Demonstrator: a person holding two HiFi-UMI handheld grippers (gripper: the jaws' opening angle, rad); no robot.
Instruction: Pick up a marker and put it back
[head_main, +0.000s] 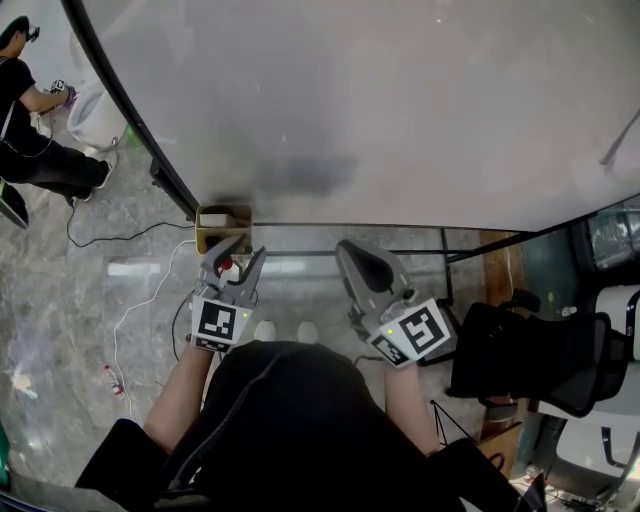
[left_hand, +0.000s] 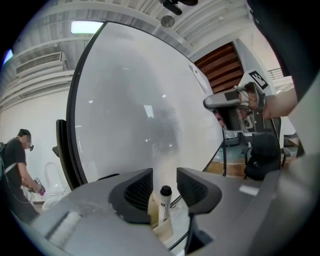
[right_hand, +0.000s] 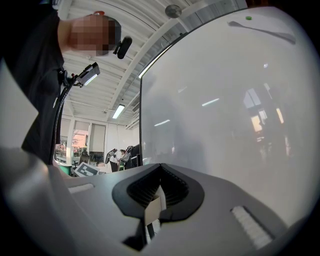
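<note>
One whiteboard (head_main: 400, 100), one tan holder (head_main: 222, 228) at its lower left edge, one marker (left_hand: 164, 205) upright in the holder, between the pads of the released left claw (left_hand: 165, 179), not gripped, one right claw (right_hand: 160, 172) clenched, further right.

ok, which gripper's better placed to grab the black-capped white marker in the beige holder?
Left. The left gripper has open jaws flanking the black-capped white marker standing in the beige holder; the right gripper is shut, away from it.
</note>
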